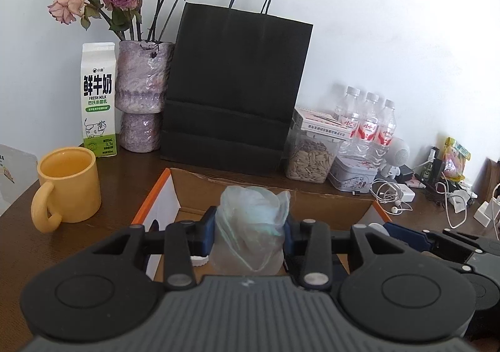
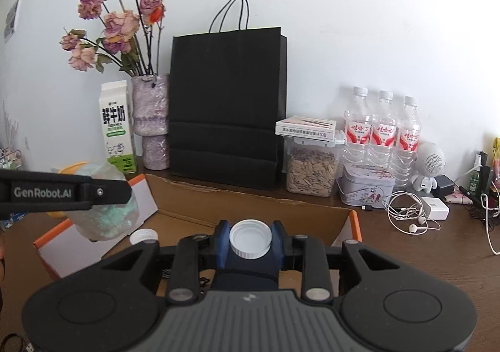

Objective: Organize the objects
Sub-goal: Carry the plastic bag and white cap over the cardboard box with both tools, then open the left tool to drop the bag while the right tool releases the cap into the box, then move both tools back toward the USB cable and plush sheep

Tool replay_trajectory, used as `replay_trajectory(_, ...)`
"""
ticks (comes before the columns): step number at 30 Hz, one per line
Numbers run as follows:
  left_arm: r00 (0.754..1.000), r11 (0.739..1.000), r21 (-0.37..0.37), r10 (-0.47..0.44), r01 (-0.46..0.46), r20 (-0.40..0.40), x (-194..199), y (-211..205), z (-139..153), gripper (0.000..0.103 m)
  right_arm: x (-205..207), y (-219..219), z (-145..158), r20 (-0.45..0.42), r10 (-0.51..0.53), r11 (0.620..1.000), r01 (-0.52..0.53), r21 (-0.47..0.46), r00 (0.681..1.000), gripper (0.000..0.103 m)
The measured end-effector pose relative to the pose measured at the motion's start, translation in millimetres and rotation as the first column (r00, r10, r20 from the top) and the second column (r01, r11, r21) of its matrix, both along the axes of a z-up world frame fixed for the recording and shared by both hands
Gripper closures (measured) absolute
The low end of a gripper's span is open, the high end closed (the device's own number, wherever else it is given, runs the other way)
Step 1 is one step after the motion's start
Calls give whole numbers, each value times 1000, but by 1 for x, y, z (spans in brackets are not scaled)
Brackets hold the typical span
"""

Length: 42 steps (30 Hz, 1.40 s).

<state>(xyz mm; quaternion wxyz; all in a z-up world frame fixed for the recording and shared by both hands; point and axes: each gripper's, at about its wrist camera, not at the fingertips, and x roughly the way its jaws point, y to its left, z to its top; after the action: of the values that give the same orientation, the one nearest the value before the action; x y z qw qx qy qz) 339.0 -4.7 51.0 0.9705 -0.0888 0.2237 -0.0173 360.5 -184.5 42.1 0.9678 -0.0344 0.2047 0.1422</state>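
My left gripper [image 1: 250,227] is shut on a crumpled clear plastic bag [image 1: 251,223] with pale green stuff inside and holds it over the open cardboard box [image 1: 268,195]. The bag also shows in the right wrist view [image 2: 106,211], under the left gripper's arm. My right gripper [image 2: 250,239] is shut on a dark blue bottle with a white cap [image 2: 250,238], over the same box [image 2: 250,205]. A second white cap [image 2: 143,237] lies inside the box at its left.
A yellow mug [image 1: 67,183] stands left of the box. Behind it are a milk carton [image 1: 98,102], a vase of dried roses [image 1: 142,95], a black paper bag [image 1: 234,86], a seed jar [image 1: 311,158], three water bottles [image 1: 368,123], a tin [image 1: 353,173], cables and earphones [image 1: 393,195].
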Motion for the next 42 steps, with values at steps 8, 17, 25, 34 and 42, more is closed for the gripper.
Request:
replay_trajectory(8,995,999,28,30,-28,-93,33,3,-20,62,22,-10,-13,-47,-55,998,54,-20,997,76)
replay_trajectory(17,997,999,41,28,-25,-76,29,4,-22,5,20,-8,-20,-76,-50,998,47,-36,996,55)
replay_trajectory(25,998,998,53,32,-29,-54,23,1,-18,0,13,-9,-14,-41,-41,999,41,-12,998,0)
replay_trajectory(34,999,998,52,23,-20,-49,20,0,-16,0,12,-10,-14,-46,-52,999,51,-12,998,0)
replay_trajectory(42,1000,999,52,17,-16,-21,6,0,-6,0,1,-12,-7,-27,-48,999,49,3,998,0)
